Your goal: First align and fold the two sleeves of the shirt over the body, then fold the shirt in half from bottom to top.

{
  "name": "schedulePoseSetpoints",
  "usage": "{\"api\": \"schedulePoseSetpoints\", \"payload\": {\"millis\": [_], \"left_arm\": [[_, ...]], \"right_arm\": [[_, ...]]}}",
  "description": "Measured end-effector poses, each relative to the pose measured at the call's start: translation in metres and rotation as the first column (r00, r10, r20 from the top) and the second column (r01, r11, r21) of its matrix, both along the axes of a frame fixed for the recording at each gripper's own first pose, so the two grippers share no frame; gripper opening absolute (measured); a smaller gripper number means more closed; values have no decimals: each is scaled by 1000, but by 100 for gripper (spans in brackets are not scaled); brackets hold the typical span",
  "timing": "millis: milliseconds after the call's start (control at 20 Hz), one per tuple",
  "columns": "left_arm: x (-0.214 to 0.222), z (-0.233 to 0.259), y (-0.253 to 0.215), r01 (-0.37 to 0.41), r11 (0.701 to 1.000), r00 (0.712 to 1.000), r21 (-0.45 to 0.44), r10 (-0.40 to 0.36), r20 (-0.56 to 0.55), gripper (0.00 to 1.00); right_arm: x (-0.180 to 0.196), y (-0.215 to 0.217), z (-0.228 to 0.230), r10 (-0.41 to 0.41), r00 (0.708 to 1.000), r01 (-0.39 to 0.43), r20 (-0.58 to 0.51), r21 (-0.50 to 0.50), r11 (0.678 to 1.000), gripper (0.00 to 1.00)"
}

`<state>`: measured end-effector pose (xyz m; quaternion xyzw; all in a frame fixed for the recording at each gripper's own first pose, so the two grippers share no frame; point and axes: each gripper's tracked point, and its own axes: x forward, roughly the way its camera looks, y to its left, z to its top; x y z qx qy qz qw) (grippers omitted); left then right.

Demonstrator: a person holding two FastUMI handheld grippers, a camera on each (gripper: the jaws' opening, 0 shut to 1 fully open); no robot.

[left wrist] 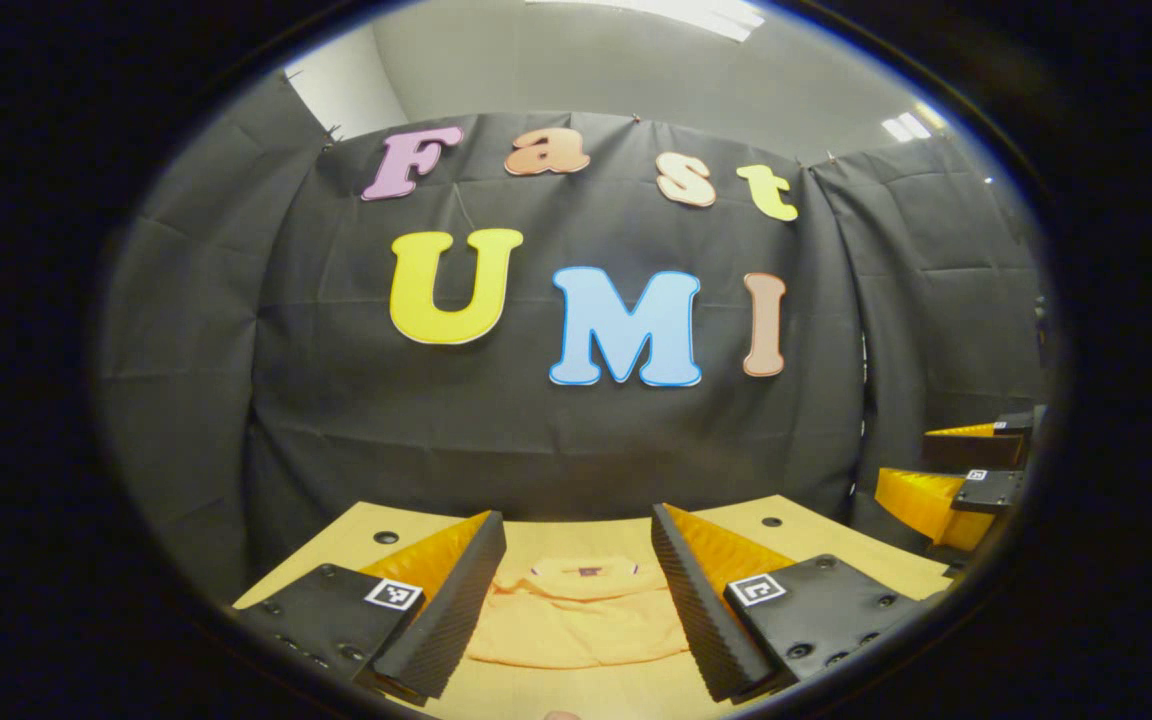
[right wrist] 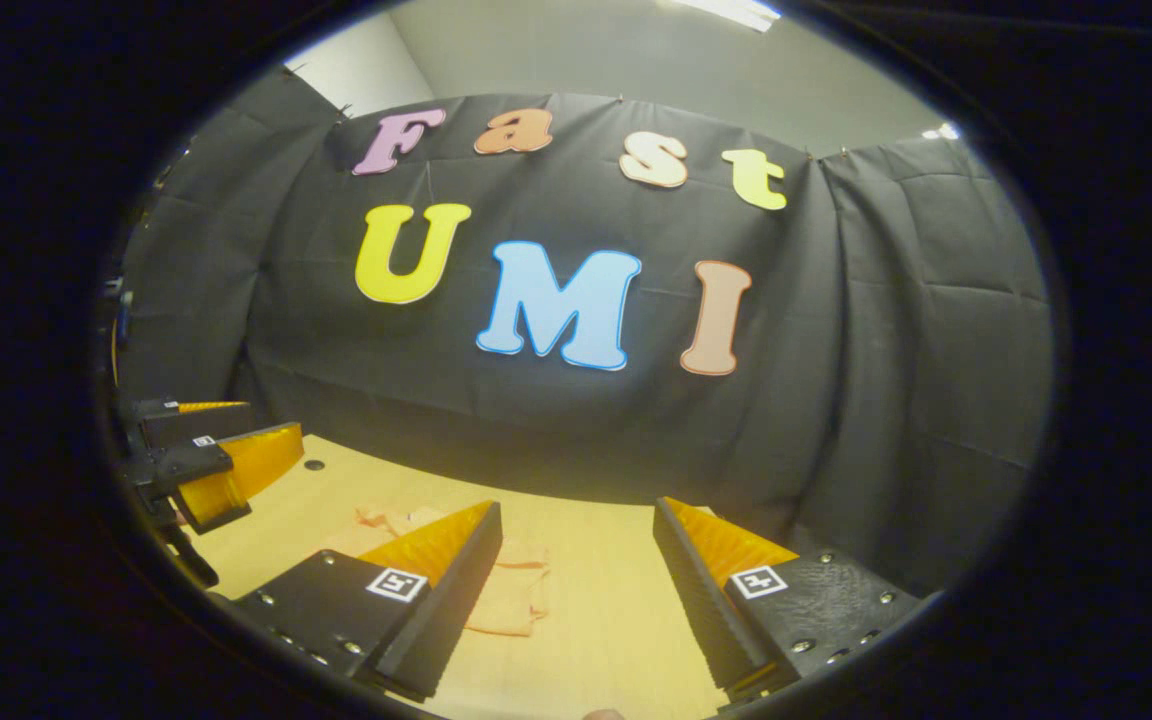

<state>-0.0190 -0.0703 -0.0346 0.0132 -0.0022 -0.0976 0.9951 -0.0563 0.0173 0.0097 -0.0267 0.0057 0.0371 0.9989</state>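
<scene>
Both grippers hang wide apart and empty above the counter (left wrist: 356, 540): left gripper (left wrist: 576, 600), right gripper (right wrist: 576, 600). Between the left's fingers lies the shirt (left wrist: 576, 620), compact, seemingly folded already. Judgement: final check, or one last bottom-to-top fold.

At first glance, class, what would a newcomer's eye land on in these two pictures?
First, the orange shirt lying on the wooden table, framed between the open fingers of the left gripper. In the right gripper view, the right gripper is open too, with the shirt low and left of it. The black cloth wall stands behind the table.
</scene>
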Motion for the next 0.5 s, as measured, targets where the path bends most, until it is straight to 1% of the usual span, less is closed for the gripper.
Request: {"api": "schedulePoseSetpoints", "payload": {"millis": [200,350,500], "left_arm": [[3,-2,-9,2,1000,1000,21,-2,8,94],[0,-6,-28,-6,1000,1000,21,6,8,94],[-4,-15,-53,-49,999,999,8,49,1,95]], "right_arm": [[0,-17,4,-17,1000,17,26,11,1000,94],[3,-29,-1,14,999,-15,34,29,999,94],[7,-51,-5,56,997,-57,48,27,998,94]]}}
